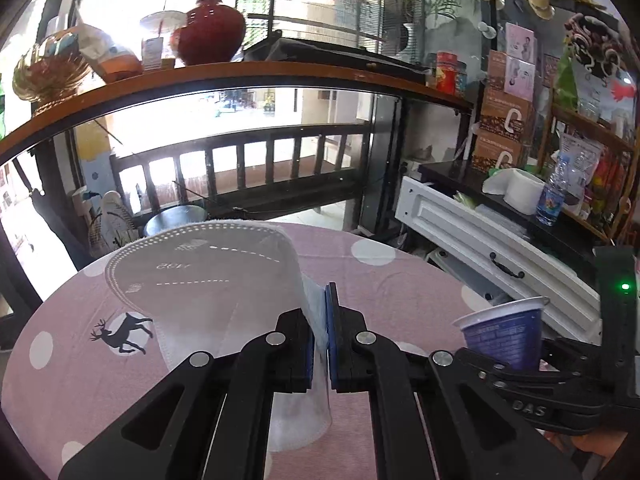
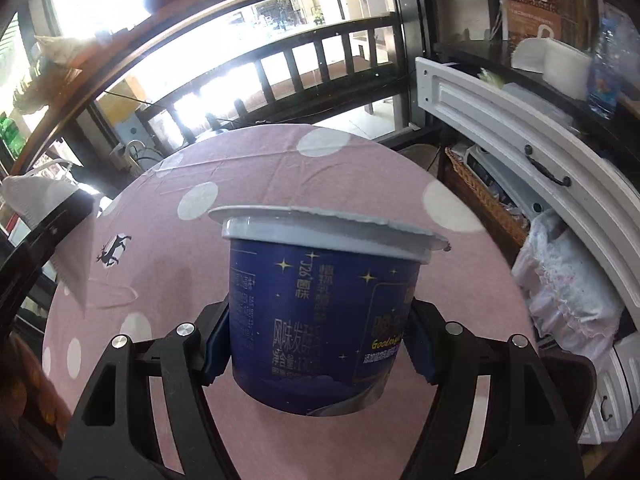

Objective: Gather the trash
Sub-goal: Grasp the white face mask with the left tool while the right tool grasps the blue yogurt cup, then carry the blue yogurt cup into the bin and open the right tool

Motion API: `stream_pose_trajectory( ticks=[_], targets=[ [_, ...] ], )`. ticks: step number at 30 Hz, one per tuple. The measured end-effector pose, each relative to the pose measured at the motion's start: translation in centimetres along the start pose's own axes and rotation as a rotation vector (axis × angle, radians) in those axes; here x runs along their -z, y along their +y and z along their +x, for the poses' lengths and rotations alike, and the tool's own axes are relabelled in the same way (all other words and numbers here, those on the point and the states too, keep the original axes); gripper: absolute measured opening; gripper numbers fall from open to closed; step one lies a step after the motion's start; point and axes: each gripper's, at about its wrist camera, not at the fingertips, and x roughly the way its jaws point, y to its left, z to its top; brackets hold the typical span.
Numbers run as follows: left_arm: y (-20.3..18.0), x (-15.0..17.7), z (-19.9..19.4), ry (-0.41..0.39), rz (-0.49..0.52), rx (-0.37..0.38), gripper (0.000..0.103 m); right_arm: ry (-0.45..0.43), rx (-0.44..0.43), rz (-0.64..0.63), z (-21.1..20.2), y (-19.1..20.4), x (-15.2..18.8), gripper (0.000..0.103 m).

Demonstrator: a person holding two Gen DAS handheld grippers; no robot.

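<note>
Clamped in right gripper (image 2: 320, 344): blue yogurt cup (image 2: 324, 312), above pink table (image 2: 360, 168); light, thin-walled, best gripped mid-body, gently. Pinched fully in left gripper (image 1: 319, 340): white face mask (image 1: 208, 276), soft, limp.

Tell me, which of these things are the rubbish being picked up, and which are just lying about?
Part of the job:
- face mask, pinched in the left gripper
- yogurt cup, clamped in the right gripper

Just lying about:
- red vase on the shelf
- water bottle
- toilet roll
- white drawer front
- pink tablecloth
</note>
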Motion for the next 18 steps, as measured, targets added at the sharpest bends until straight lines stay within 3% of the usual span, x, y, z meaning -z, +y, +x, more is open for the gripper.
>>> stream_pose_trajectory(
  ticks=[10,13,18],
  targets=[
    [-10.7,2.1,-3.4,0.004,0.156,0.302,0.006,-0.098,0.173,0.077,-12.5,-11.2,9.9,0.07],
    [-13.8,2.8,-4.7,0.022,0.191,0.39,0.006,-0.097,0.226,0.098,-14.3,-13.7,12.6,0.07],
    [-18.3,4.6,-6.9,0.029,0.26,0.468,0.006,-0.035,0.277,0.162,-14.2,-17.6,16.7,0.071]
  ],
)
